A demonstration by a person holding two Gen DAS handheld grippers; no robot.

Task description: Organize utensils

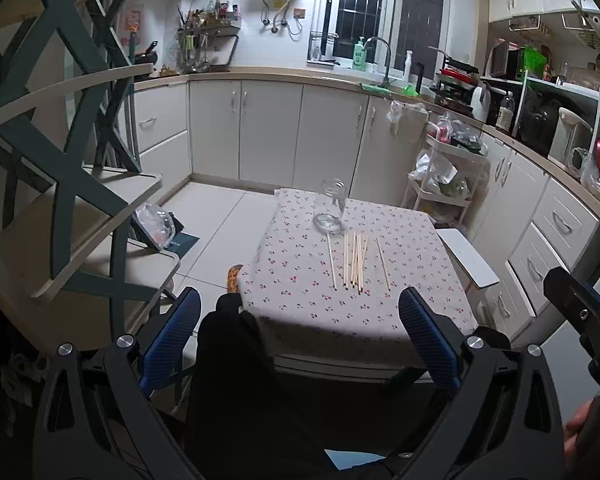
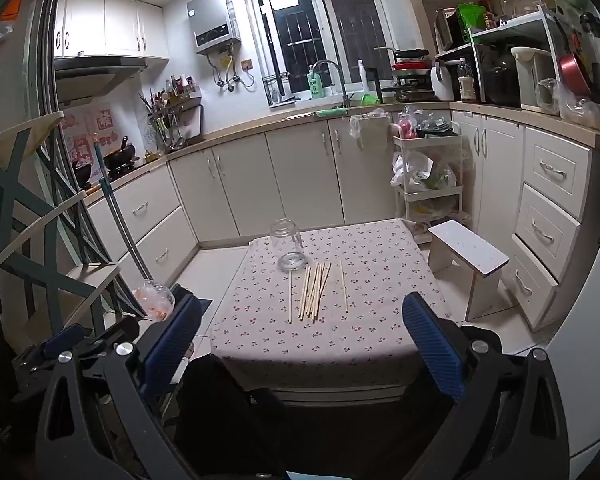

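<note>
Both blue-padded grippers, left [image 1: 300,336] and right [image 2: 300,344], are spread wide, empty, short of the pale wooden chopsticks [image 2: 314,290] lying beside the clear glass jar [image 2: 288,246], probably their holder.

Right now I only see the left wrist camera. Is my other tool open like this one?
Observer: Yes. The right tool is wide open and holds nothing.
Operator: Is anything hiding over on the left side?
Observer: A teal pole leans against the drawers, left of the table. The shelf blocks it in your view.
</note>
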